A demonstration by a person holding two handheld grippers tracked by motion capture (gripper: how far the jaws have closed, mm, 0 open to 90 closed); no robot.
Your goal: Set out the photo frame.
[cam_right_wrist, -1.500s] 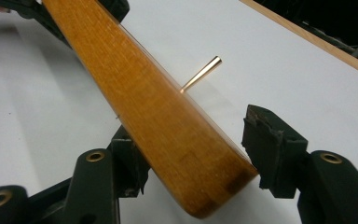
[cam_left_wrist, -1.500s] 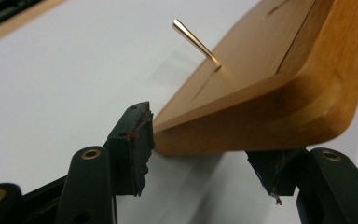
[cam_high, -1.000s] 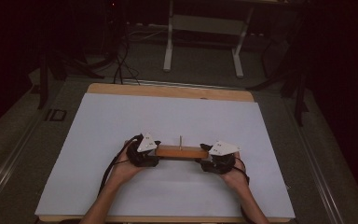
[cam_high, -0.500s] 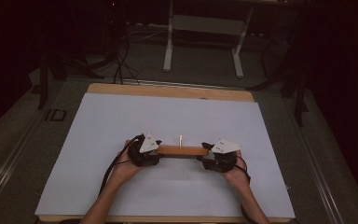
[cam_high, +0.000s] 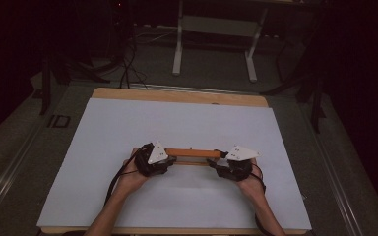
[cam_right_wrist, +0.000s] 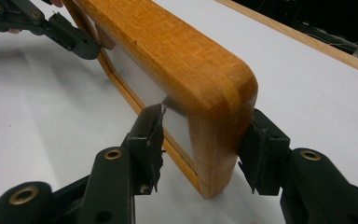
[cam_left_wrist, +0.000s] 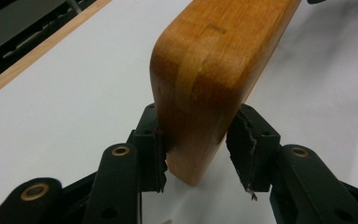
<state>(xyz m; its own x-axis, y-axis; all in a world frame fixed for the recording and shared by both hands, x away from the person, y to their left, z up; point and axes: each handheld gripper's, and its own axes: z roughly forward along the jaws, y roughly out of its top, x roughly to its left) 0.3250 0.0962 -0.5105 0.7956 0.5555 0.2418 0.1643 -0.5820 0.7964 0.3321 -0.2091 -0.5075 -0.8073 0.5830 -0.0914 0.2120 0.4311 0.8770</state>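
No readable writing or brand shows on anything here; a dark mark on the floor at about 9 o'clock of the table (cam_high: 177, 96) is too blurred to read.

A wooden frame (cam_high: 193, 153) stands on edge on the white sheet (cam_high: 177, 123) that covers the table, a little toward 6 o'clock of the sheet's middle, its long side running from 9 to 3 o'clock. The wood is orange-brown with a glossy finish, visible grain and rounded corners; in the left gripper view a lighter jointed block shows at the corner (cam_left_wrist: 205, 79). In the right gripper view a pale panel (cam_right_wrist: 140, 79) sits inside the frame's border.

The left gripper (cam_high: 170, 160) has its jaws closed on the frame's 9 o'clock end, the worn black pads (cam_left_wrist: 156, 149) at both faces of the wood. The right gripper (cam_high: 216, 164) clamps the 3 o'clock end, one pad (cam_right_wrist: 151, 135) on the panel side and the other on the outer face. Each gripper carries a grey three-cornered plate, and a hand holds each from 6 o'clock.
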